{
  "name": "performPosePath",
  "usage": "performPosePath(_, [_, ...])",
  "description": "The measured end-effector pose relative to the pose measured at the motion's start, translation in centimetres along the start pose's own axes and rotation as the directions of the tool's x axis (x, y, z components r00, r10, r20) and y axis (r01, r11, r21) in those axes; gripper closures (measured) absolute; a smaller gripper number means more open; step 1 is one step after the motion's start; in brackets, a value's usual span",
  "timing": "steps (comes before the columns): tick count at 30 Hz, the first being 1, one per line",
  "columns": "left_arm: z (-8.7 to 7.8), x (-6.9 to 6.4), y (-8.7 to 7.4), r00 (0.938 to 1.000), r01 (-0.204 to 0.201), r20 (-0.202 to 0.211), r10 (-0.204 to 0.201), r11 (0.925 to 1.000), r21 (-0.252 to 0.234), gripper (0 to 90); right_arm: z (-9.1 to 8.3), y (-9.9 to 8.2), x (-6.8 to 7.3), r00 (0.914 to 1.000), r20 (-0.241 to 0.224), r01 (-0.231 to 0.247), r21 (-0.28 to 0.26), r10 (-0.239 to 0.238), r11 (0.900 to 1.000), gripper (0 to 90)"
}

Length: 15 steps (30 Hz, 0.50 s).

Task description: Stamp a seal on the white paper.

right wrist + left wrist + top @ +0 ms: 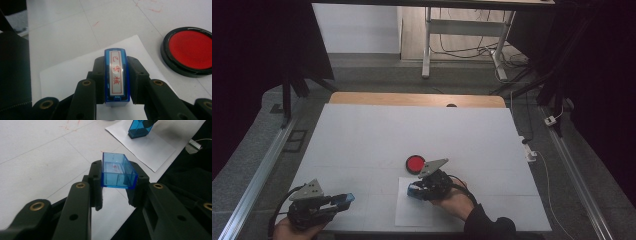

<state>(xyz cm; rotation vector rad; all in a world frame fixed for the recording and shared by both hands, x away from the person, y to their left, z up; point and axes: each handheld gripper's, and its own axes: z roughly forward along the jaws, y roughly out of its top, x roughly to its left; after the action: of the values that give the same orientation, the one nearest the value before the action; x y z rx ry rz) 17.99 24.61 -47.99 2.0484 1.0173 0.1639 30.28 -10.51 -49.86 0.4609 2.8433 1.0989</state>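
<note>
My left gripper [343, 200] hovers at the table's front left corner, shut on a clear blue stamp cap [117, 171] whose open side faces away from the camera. Over a white sheet of paper [417, 212] near the front middle, my right gripper [412, 190] is shut on a blue stamp [117, 76]; its label with red characters faces the right gripper view. The same stamp [140, 128] stands upright on the paper [150, 147] in the left gripper view. A round red ink pad [415, 163] in a black case lies just beyond the paper; it also shows as the ink pad [190, 51] to the stamp's right.
The white tabletop [412, 130] carries faint red pen marks. A wooden strip [417, 99] borders its far edge. Metal rails [262, 170] run along both sides, and a desk frame with cables [462, 35] stands on the floor behind.
</note>
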Motion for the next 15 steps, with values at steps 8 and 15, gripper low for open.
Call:
performPosePath(8, [0.0,0.0,0.0,1.0,-0.001,-0.001,0.001,1.0,0.001,68.6,0.0,0.4,1.3,0.9942,0.073,0.076,0.042,-0.079,0.9962,71.1])
performPosePath(15, [0.0,0.0,0.0,1.0,-0.001,-0.001,0.001,1.0,0.001,68.6,0.0,0.1,0.5,0.9993,0.029,0.024,0.013,-0.025,0.9996,71.1])
